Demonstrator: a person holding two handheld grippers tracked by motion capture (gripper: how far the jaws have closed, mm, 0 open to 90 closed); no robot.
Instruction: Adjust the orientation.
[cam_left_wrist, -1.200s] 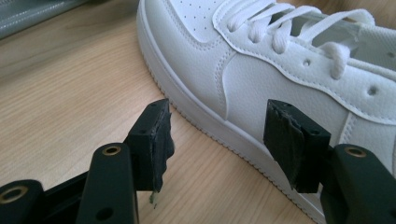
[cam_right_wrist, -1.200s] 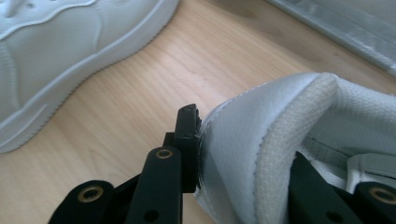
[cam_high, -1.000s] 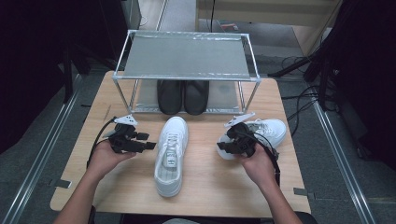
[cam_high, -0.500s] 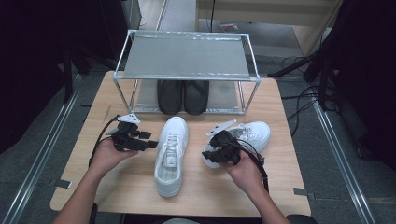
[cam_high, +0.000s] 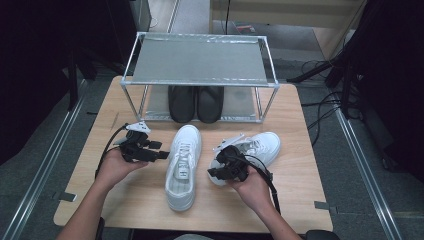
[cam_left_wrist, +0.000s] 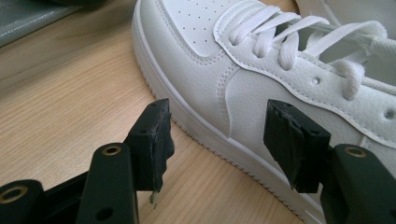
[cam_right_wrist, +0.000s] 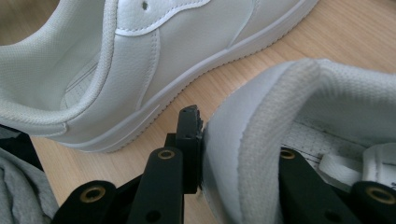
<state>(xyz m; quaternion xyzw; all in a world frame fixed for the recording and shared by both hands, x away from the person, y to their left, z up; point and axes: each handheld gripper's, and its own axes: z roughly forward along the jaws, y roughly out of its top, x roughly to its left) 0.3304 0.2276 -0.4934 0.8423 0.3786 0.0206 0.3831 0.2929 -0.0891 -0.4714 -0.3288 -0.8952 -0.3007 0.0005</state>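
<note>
Desk (cam_high: 300, 150): pale wood top that carries everything listed below.
Rack (cam_high: 200, 62): metal frame with a grey shelf, at 12 o'clock on the desk.
Black shoes (cam_high: 196, 102): a pair side by side under the rack's shelf, toes outward.
Middle sneaker (cam_high: 182, 165): white, laced, flat on its sole at the desk's centre, toe at 12 o'clock, heel at 6 o'clock.
Right sneaker (cam_high: 262, 145): white, at 3 o'clock of the middle sneaker, toe toward 2 o'clock, its heel in the right tongs.
Left tongs (cam_high: 162, 154): at 9 o'clock of the middle sneaker, jaws spread wide and holding nothing, pointed at that sneaker's side.
Right tongs (cam_high: 216, 172): jaws have just been closing; they pinch the right sneaker's heel collar (cam_right_wrist: 261, 140), one jaw outside, the other inside.
</note>
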